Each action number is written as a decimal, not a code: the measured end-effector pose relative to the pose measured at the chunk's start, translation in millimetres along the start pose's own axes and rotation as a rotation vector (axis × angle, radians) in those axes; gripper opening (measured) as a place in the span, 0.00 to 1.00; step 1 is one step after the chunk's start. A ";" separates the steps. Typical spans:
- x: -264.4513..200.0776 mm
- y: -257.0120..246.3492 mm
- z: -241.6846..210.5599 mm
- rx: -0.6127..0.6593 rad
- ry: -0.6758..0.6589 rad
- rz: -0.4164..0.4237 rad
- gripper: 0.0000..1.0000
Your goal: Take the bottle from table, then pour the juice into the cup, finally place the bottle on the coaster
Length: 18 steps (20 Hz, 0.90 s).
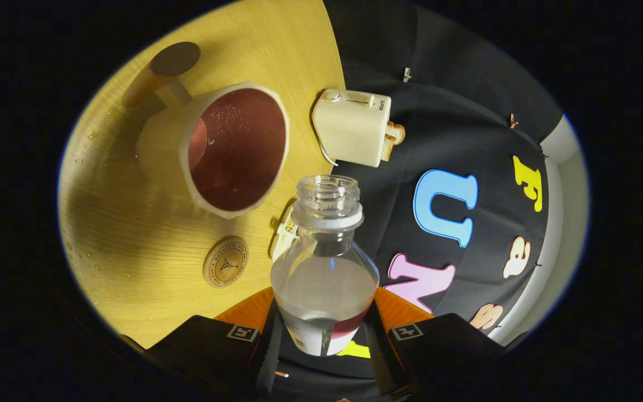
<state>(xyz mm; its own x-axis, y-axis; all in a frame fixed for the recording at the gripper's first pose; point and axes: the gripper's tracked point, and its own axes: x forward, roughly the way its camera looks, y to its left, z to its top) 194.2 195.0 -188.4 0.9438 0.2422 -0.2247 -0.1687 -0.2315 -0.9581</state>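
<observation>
My gripper [324, 335] is shut on a clear plastic bottle [324, 279]; both fingers press on its lower body. The bottle has no cap, a white neck ring and clear liquid in it. The whole view is rolled, and the bottle's open mouth lies just beside the rim of the cup [226, 151]. The cup is cream with a dark red inside, a wooden-tipped handle and droplets on its inner wall. A round wooden coaster [225, 261] lies on the wooden table [132, 223], beside the cup and close to the bottle's shoulder.
A cream toaster [355, 125] with bread slices stands on the table's far part beyond the cup. A small white object [283, 234] lies partly hidden behind the bottle. Water droplets dot the table near its edge. The black booth wall rises behind the table.
</observation>
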 end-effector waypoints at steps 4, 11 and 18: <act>3.3 -6.2 2.9 -0.056 -0.014 -0.016 0.71; 5.8 -12.0 5.4 -0.154 -0.045 -0.041 0.71; 9.8 -11.2 2.8 -0.238 -0.051 -0.048 0.71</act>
<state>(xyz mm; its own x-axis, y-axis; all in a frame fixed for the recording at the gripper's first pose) 204.5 202.6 -180.3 0.9325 0.3043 -0.1945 -0.0464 -0.4329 -0.9002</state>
